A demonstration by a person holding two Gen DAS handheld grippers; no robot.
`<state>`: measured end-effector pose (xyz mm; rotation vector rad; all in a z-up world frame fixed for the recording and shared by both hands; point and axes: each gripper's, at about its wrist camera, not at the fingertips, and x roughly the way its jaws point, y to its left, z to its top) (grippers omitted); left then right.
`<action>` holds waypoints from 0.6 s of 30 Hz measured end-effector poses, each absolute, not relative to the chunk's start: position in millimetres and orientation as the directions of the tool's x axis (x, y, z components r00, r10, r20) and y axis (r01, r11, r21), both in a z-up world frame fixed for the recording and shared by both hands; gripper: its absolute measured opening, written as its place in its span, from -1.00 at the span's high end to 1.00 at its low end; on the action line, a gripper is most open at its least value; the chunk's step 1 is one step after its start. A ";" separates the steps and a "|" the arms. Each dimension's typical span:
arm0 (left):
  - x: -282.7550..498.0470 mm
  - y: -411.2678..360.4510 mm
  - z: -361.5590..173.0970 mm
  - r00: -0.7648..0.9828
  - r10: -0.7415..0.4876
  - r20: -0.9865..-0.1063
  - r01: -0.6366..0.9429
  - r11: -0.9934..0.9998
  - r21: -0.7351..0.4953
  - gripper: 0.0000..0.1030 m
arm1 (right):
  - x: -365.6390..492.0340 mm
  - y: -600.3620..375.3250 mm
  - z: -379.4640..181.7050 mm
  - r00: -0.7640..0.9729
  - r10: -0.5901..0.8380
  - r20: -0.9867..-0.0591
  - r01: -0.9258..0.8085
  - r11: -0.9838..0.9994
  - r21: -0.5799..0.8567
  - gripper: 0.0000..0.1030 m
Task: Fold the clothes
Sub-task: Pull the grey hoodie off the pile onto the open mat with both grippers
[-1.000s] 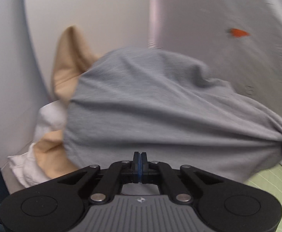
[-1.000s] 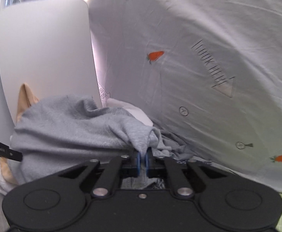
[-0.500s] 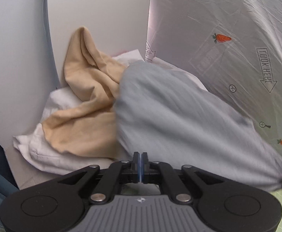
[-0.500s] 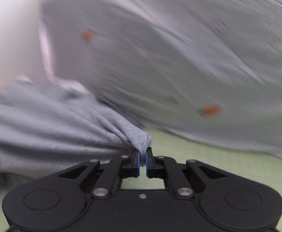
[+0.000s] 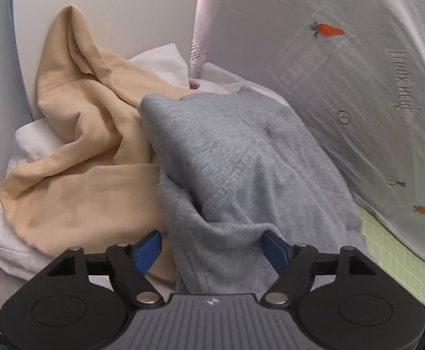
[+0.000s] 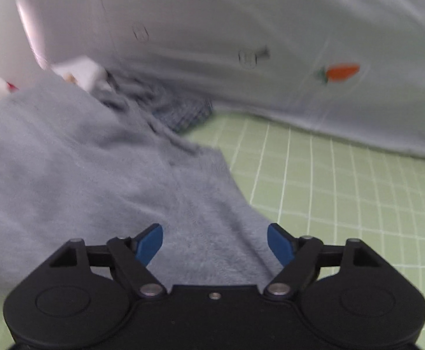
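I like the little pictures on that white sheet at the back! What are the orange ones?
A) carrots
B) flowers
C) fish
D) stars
A: the orange shapes on the white sheet each have a small green top, like the carrot high up in the left view and the bigger carrot in the right view.

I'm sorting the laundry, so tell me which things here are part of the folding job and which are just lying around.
In the job:
- grey garment, between both grippers' opening jaws, not pinched
- left gripper
- right gripper
- green mat

Lying about:
- beige garment
- white cloth
- carrot-print sheet
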<state>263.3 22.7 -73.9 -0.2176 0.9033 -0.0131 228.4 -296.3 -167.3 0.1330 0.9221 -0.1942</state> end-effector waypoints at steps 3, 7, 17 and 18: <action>269.6 17.6 -78.8 0.598 -0.103 -0.795 -0.077 0.980 -0.185 -0.04 | 241.4 -297.9 -191.9 0.543 -0.129 -0.830 0.253 0.967 0.015 -0.55; 264.6 -0.8 -74.0 0.589 -0.049 -0.807 -0.017 0.997 -0.073 0.52 | 241.3 -302.7 -202.8 0.529 -0.057 -0.847 0.202 0.978 0.060 0.98; 195.2 -70.8 -34.3 0.657 -0.143 -0.741 0.156 0.986 -0.051 0.70 | 171.5 -323.7 -176.6 0.603 -0.145 -0.784 0.201 0.979 -0.026 0.99; 185.4 -82.3 -32.8 0.652 -0.167 -0.740 0.180 0.982 -0.063 0.70 | 160.4 -329.3 -174.8 0.602 -0.167 -0.780 0.208 0.977 -0.048 0.99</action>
